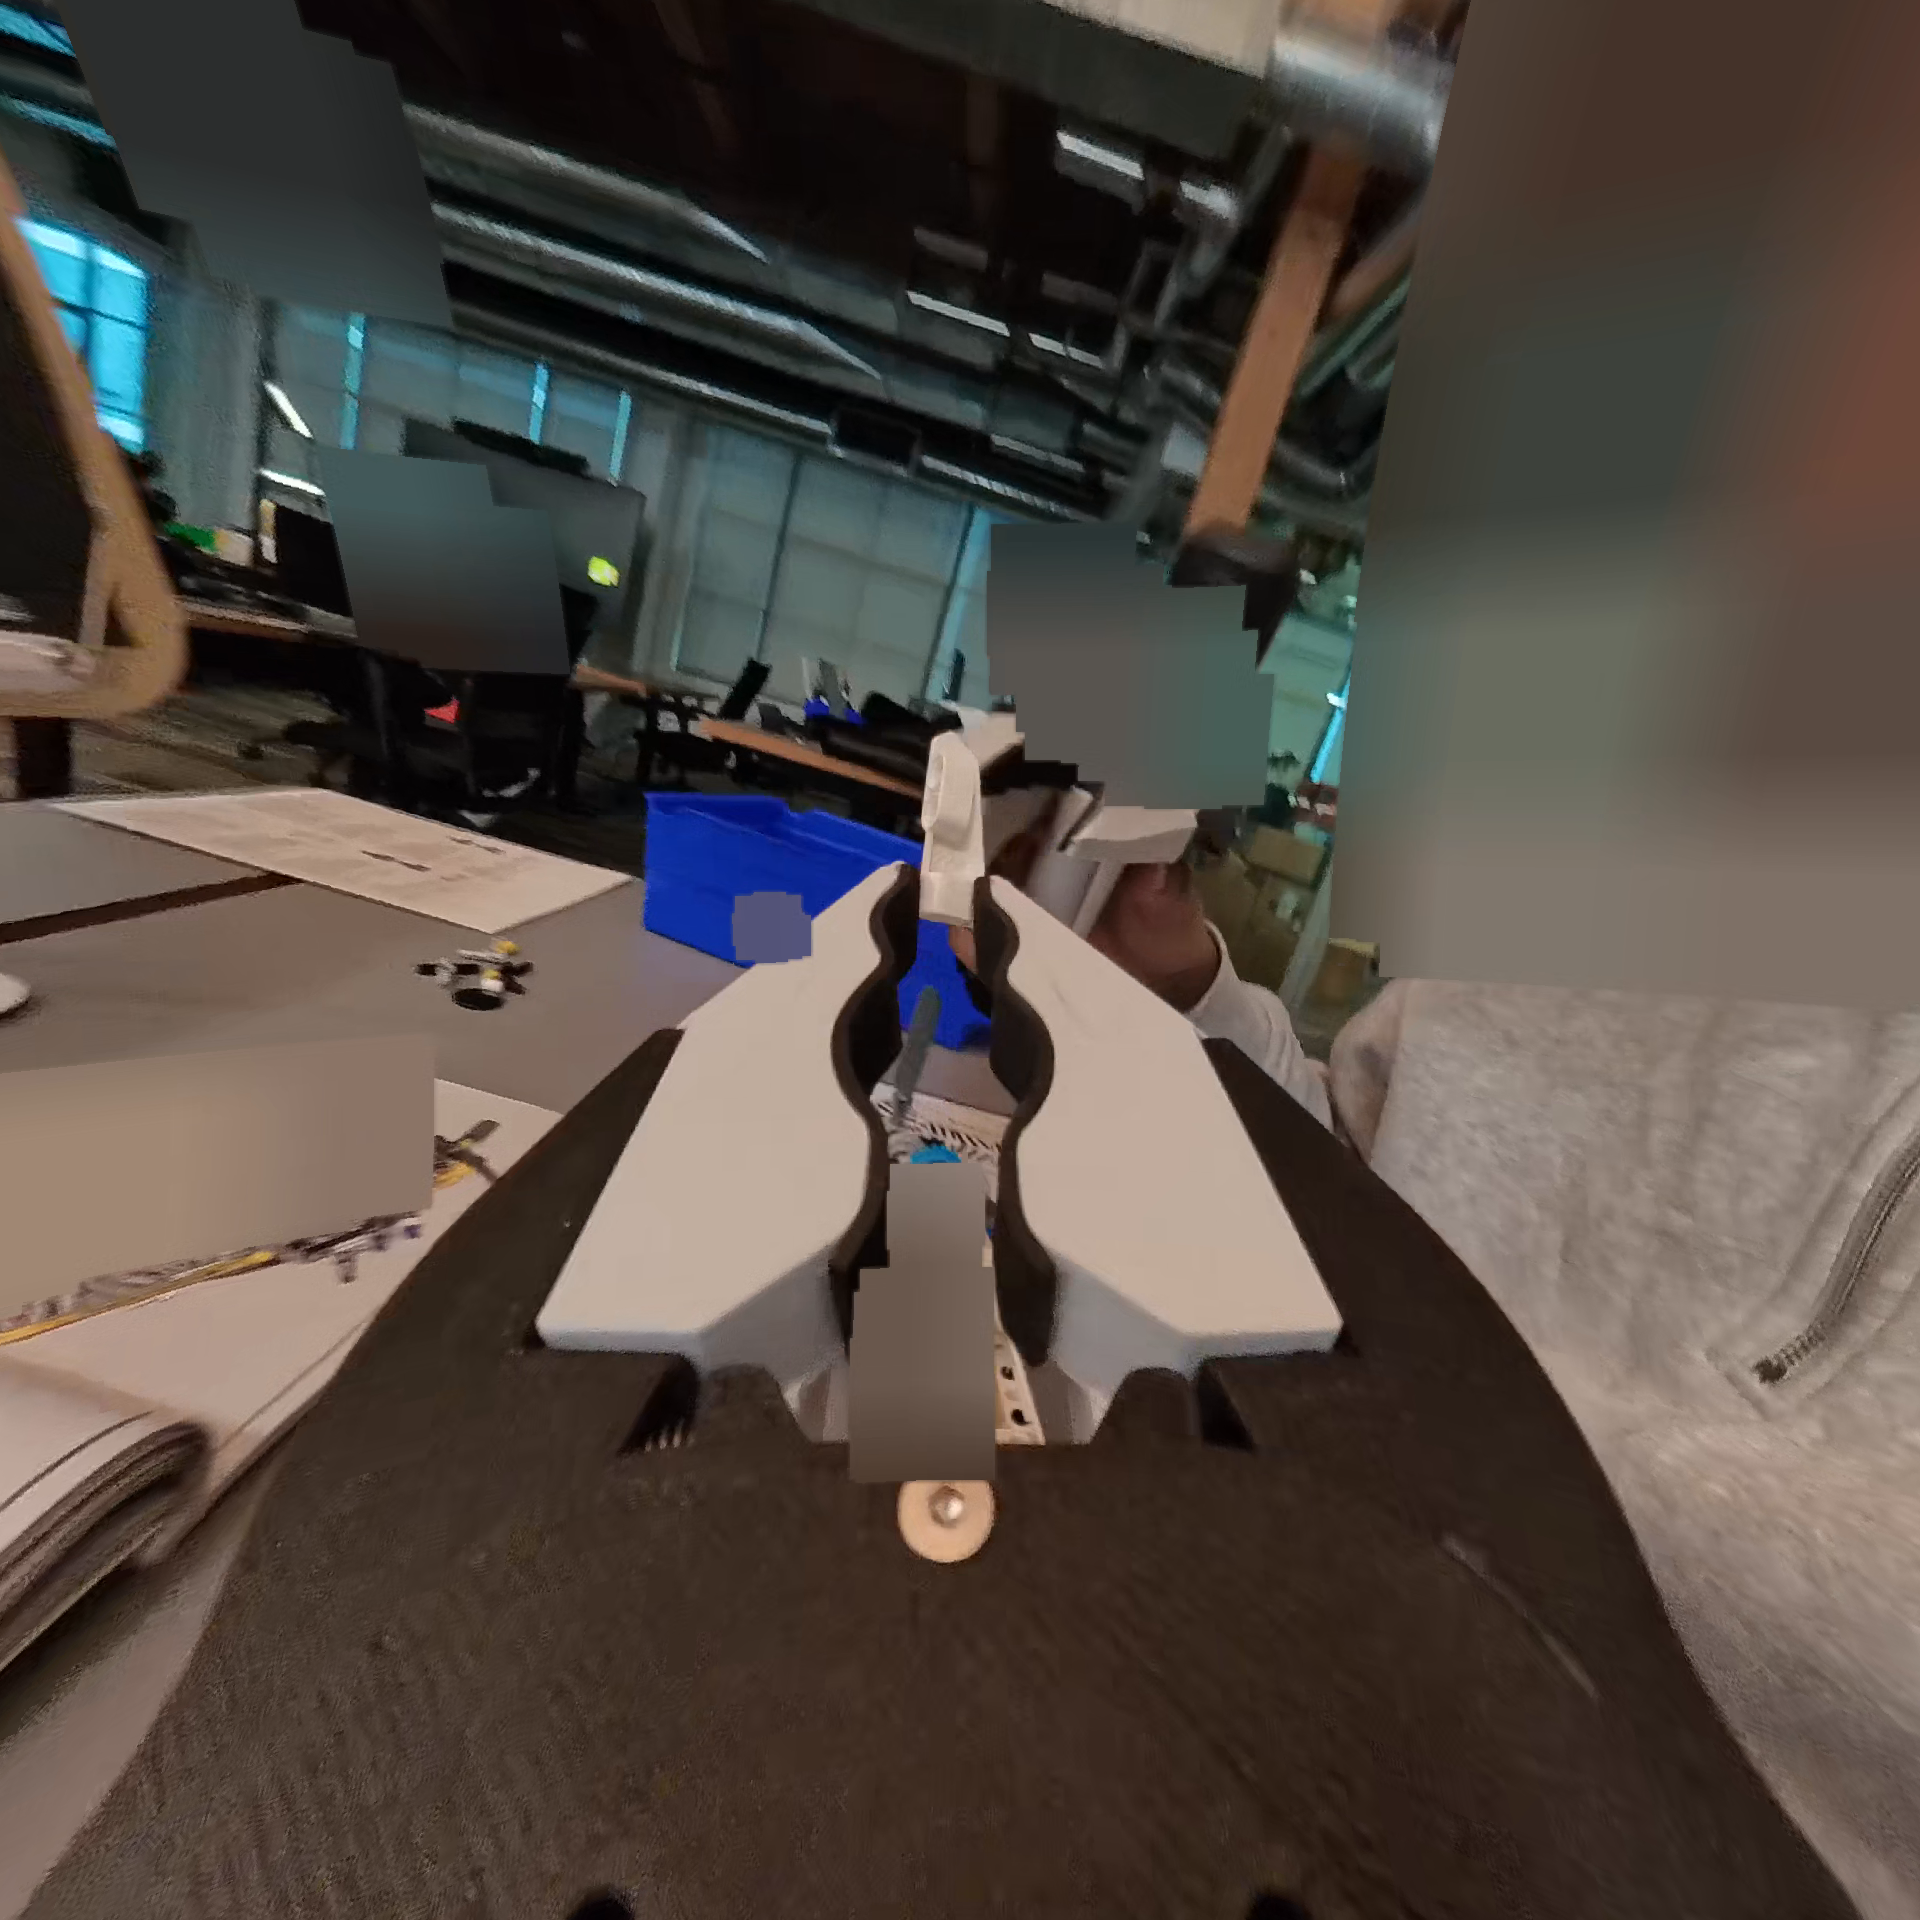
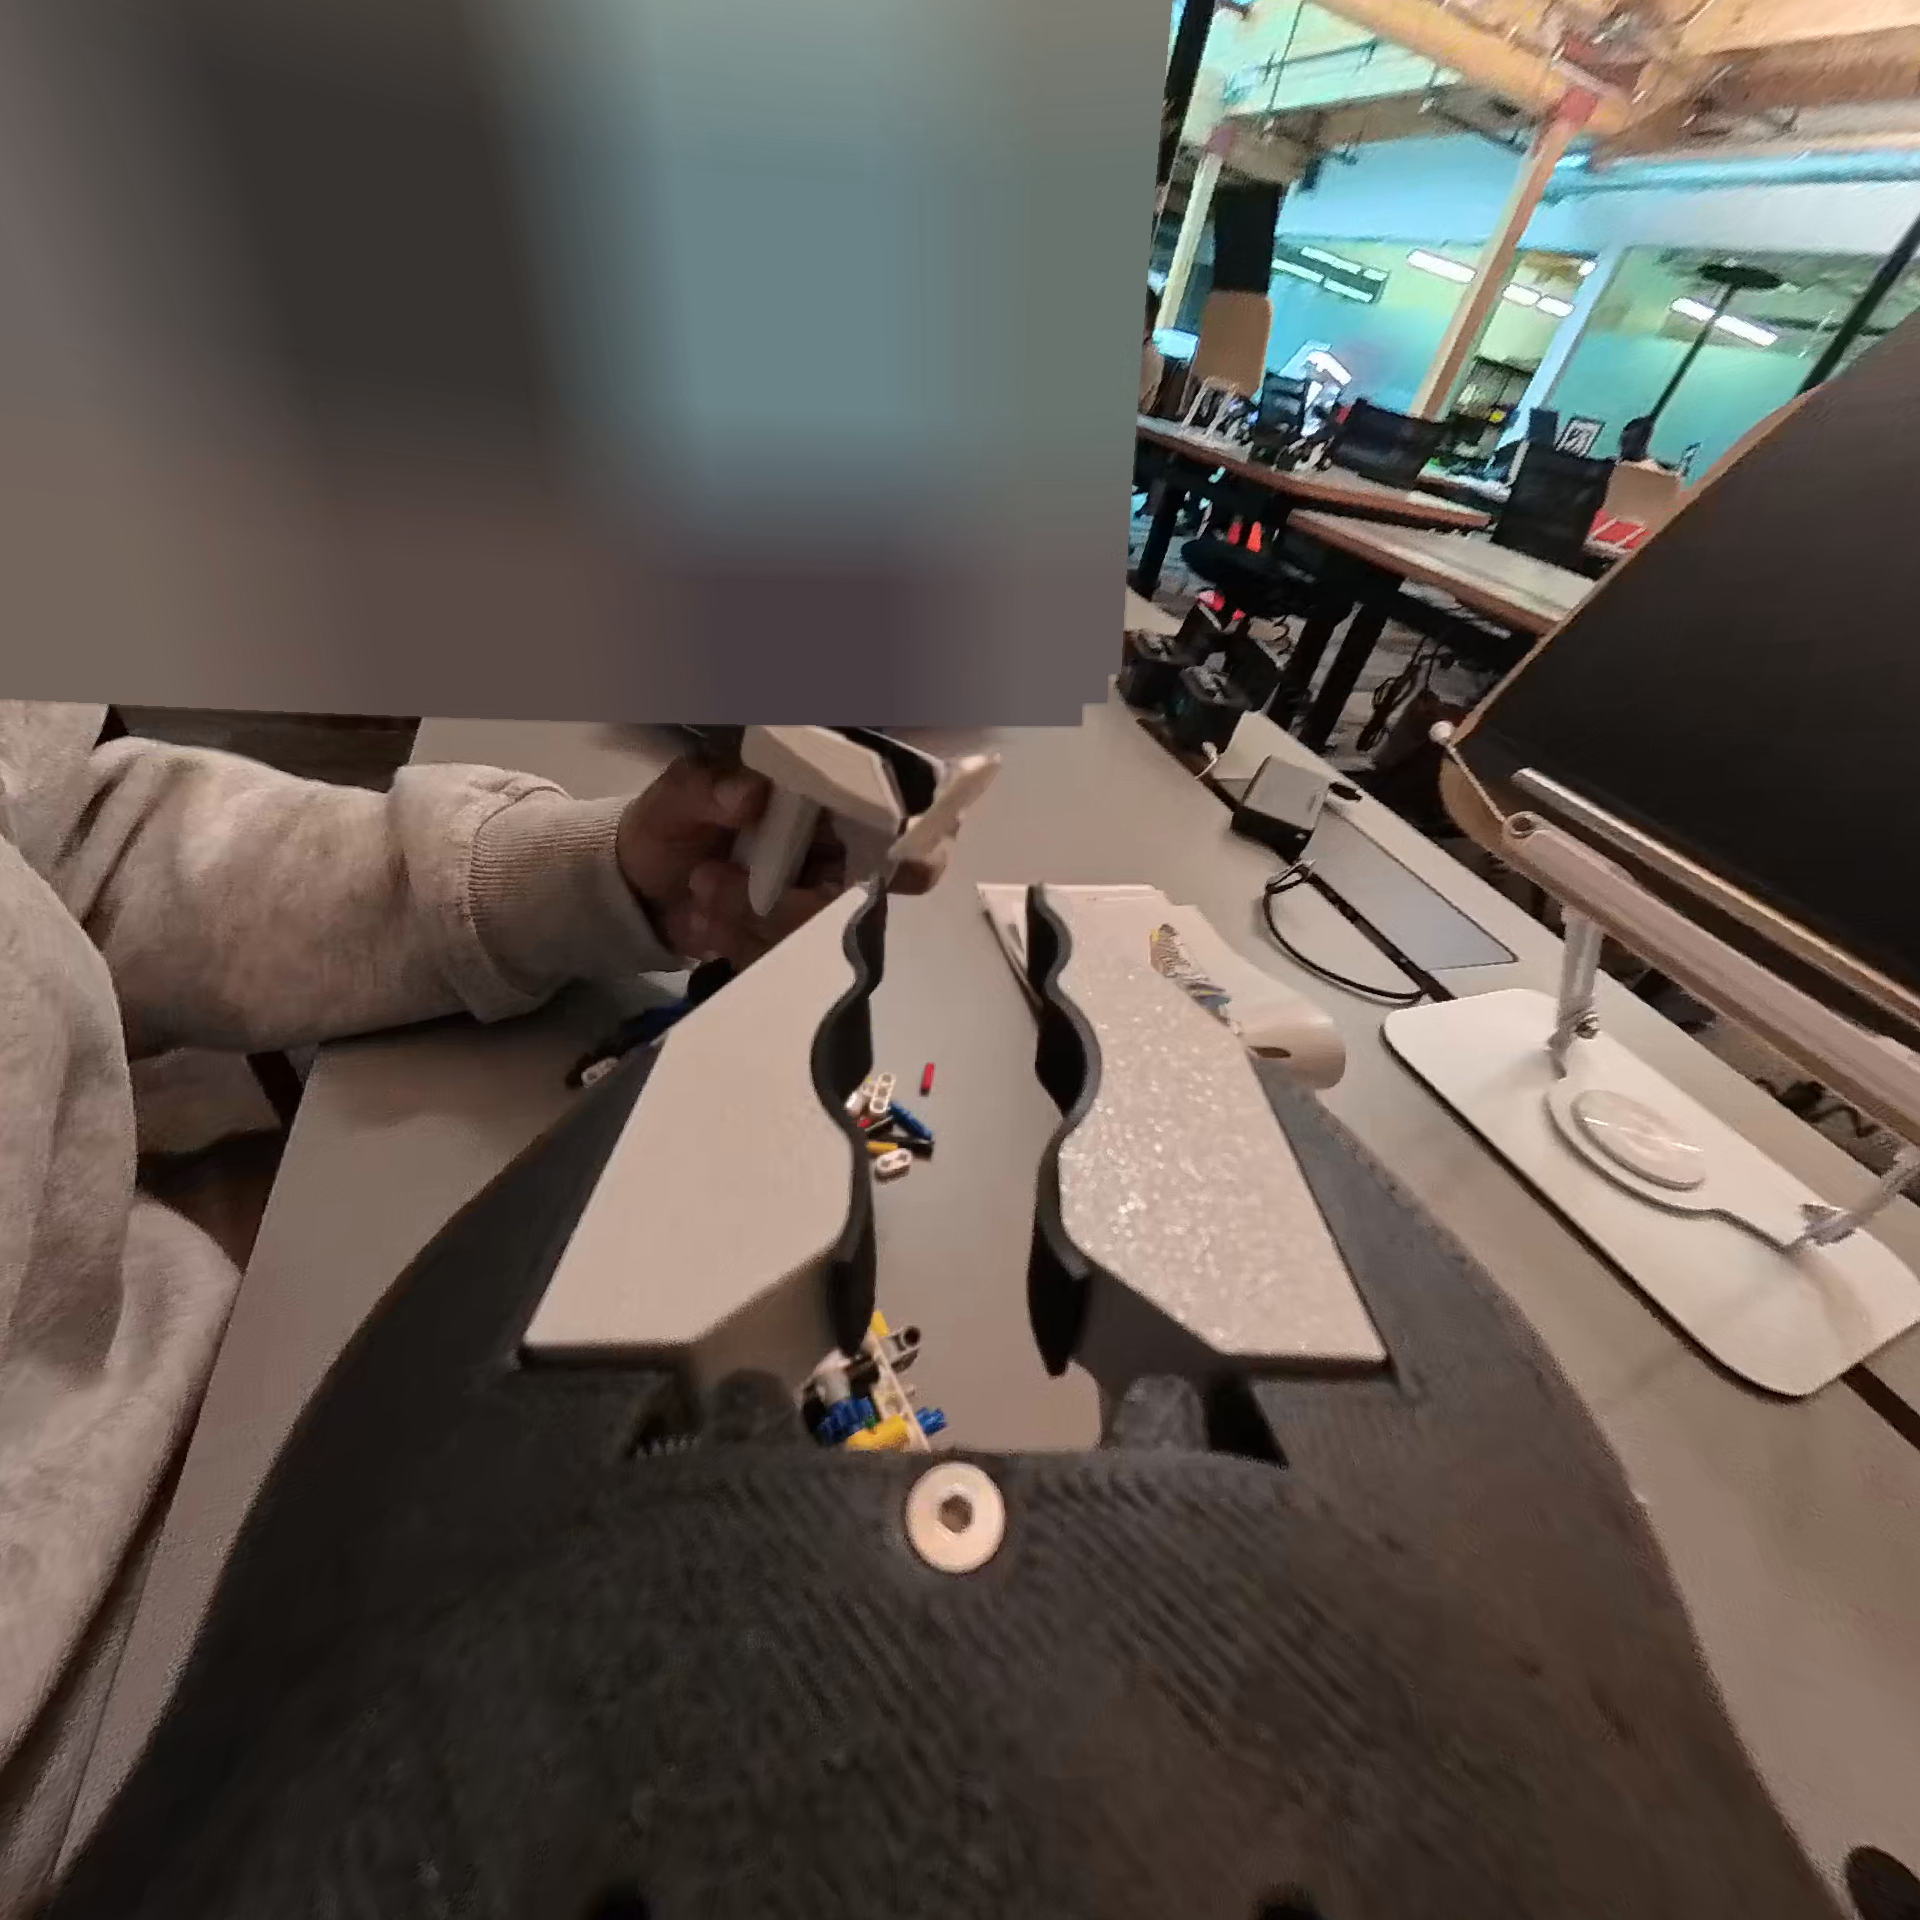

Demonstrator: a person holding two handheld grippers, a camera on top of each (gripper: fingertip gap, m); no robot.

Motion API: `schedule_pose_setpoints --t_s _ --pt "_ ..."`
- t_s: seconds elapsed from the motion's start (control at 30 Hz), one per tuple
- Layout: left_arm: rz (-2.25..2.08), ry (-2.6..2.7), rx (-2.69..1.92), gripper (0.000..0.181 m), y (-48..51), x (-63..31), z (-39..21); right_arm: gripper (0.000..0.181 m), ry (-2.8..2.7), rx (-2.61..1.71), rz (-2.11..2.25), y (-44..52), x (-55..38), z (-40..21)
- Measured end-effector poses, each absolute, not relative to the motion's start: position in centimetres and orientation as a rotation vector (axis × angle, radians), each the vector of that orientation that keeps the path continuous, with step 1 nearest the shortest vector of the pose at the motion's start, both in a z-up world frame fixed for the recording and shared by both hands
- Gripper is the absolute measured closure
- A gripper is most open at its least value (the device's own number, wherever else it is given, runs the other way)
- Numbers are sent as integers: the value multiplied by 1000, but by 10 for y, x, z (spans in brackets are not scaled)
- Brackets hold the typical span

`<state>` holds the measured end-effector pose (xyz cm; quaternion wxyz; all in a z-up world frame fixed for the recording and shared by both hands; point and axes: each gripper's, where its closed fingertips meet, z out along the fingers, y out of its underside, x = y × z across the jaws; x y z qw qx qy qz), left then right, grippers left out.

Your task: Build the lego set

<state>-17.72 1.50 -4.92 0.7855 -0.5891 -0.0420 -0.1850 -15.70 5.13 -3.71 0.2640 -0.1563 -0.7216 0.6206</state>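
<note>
White plastic fingers with wavy black rubber linings are pinching a pale, flat lego piece [image 1: 951, 831] at the tips of the left gripper [image 1: 948, 902] — it is standing upright above the grey table [image 1: 260, 935]. Parted and holding nothing, the right gripper [image 2: 956, 914] is hovering over small loose lego pieces [image 2: 891, 1117] — white, blue, yellow, red.

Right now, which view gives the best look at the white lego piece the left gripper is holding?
The left wrist view: the white lego piece stands upright, pinched at the left gripper tips, its round hole visible. The right wrist view shows it only small, far off and blurred, above the open right gripper.
</note>
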Motion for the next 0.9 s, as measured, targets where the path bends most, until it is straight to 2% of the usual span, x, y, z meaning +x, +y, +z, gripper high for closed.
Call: schedule_pose_setpoints --t_s 0.27,0.47,0.9 --pt "-434 -327 -1463 173 -39 -228 -93 158 -1879 -488 1707 68 -163 -27" --pt "-364 -468 -1808 173 -54 -243 -160 159 -1898 -497 1688 65 -167 -34" --pt "-393 -374 -1764 173 -44 -230 -152 160 -1930 -492 1670 58 -173 -44"
